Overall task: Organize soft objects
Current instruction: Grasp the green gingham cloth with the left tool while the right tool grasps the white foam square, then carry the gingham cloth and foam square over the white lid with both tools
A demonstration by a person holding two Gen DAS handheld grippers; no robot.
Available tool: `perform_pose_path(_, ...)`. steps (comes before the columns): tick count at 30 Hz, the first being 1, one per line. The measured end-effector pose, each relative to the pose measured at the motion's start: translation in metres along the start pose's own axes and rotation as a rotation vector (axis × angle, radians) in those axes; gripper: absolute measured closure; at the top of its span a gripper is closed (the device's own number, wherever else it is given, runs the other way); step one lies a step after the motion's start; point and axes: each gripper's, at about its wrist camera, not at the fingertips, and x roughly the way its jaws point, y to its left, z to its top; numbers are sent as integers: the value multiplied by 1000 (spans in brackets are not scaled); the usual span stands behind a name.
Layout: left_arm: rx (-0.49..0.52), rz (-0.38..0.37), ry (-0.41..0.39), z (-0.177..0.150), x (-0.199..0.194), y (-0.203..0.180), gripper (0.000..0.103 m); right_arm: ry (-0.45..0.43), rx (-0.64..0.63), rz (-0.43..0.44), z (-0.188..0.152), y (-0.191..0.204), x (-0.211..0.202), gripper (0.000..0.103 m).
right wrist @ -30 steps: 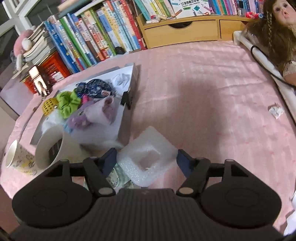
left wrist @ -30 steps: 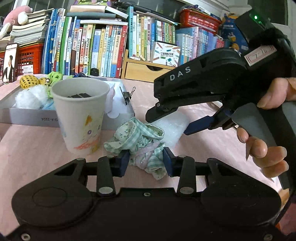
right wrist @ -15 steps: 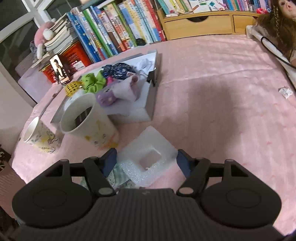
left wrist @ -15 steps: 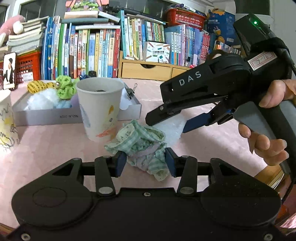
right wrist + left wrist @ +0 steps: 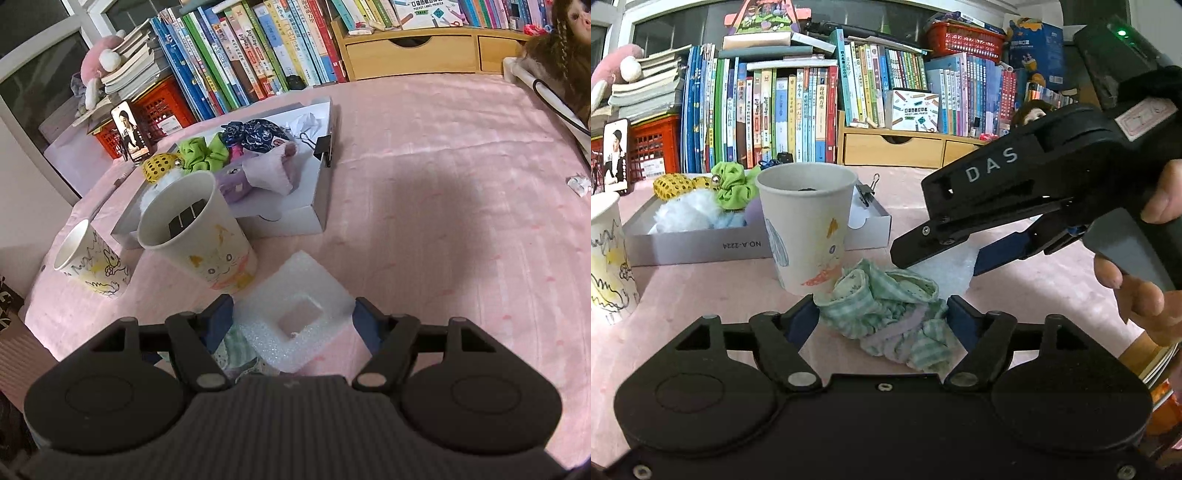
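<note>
Left gripper [image 5: 882,319] jaws have just been opening; a second ago its pads pinched the green checked cloth [image 5: 886,314], now they stand wide with the cloth loose between them, left pad about touching the cloth edge, right pad just beside it. The view has also slid: the drawn-on paper cup [image 5: 807,229] now sits at 11 o'clock of the left claw and a second cup [image 5: 607,258] shows at 9 o'clock.

Left gripper tilted moderately down toward the pink table cover [image 5: 701,288]. Cloth lies crumpled on the cover, touching the cup's base.

Right gripper [image 5: 291,321] pitched steeper down, held by a hand [image 5: 1145,280] with fingers on the trigger, at 2–3 o'clock in the left view. Its jaws are spread part-way around the white foam square [image 5: 295,314]; both pads are close to its corners, contact unclear, can't tell if it grips. Foam lies flat on the cover, cloth [image 5: 236,347] at its 8 o'clock.

Grey box [image 5: 321,199] of scrunchies at 12 o'clock.
</note>
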Motion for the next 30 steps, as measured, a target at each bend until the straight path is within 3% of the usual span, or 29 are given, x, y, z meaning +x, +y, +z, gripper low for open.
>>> perform_pose_path(14,-10,-15,11,-2,11,3,23,-9,1,-2,-1,1,0,30)
perform_pose_path(20,-18,-81,11,-4,9,8,41,-14,-7,-7,-1,2,-1,30)
perform_pose_path(27,-10,-99,1,-3,3,9,61,-18,3,-4,-1,2,-2,30)
perform_pose_path(30,-23,-109,6,-1,1,13,65,-23,14,1,-1,1,-4,30)
